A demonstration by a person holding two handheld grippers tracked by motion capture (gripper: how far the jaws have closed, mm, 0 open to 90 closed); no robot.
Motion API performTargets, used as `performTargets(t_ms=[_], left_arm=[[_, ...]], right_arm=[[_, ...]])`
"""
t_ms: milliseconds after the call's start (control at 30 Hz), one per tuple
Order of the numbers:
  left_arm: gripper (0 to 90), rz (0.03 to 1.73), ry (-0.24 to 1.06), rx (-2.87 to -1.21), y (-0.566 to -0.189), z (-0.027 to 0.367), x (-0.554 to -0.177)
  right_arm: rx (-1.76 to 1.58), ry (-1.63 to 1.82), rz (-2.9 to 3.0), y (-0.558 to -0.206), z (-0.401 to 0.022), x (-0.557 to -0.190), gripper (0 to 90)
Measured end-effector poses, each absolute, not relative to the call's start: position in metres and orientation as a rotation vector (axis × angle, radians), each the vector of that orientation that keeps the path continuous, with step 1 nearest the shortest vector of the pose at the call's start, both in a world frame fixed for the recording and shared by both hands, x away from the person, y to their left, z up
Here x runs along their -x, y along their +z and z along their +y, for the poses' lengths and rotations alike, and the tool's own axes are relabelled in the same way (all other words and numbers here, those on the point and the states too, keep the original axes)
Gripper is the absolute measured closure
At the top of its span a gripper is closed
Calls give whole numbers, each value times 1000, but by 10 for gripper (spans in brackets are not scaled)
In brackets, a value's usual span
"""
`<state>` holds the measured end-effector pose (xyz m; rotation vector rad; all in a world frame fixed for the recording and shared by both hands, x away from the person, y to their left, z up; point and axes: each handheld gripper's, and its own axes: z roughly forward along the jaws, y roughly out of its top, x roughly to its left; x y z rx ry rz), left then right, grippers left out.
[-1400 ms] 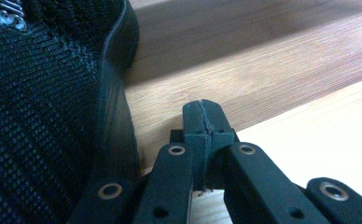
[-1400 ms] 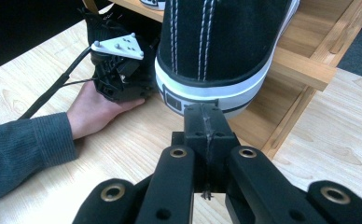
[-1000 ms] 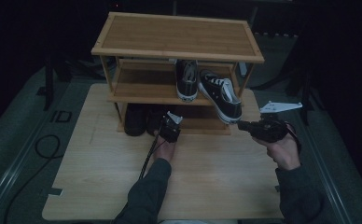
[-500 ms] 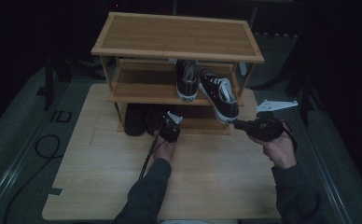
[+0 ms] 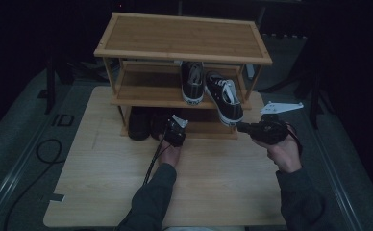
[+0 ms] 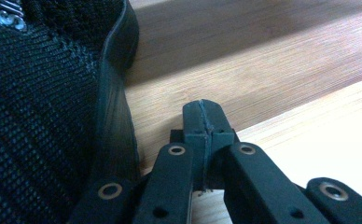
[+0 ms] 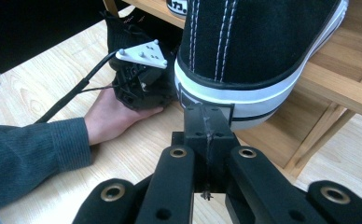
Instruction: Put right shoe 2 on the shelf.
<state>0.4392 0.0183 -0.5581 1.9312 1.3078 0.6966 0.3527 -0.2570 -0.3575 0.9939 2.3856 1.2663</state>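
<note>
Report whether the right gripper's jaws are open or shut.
Shut. In the right gripper view the right gripper has both black jaws pressed together with nothing between them, their tips at the heel of the black-and-white sneaker.

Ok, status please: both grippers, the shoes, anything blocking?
Left gripper shut, empty, beside black shoe on bottom shelf. Right gripper shut, at heel of overhanging sneaker. Nothing blocking.

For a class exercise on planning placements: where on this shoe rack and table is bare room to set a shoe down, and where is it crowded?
Free: the bamboo rack's top shelf, the middle shelf's left half, and the wooden tabletop left of the sleeve. Crowded: the middle shelf's right half with two black-and-white sneakers, and the bottom shelf around the black mesh shoes.
</note>
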Motion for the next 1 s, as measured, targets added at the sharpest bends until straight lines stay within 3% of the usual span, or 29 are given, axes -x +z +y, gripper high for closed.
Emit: performTargets(t_ms=[1000], left_arm=[[900,1307,687,-1927,-558,19,-438]], right_arm=[[-978,1320,2381,-358,-226,-366,900]])
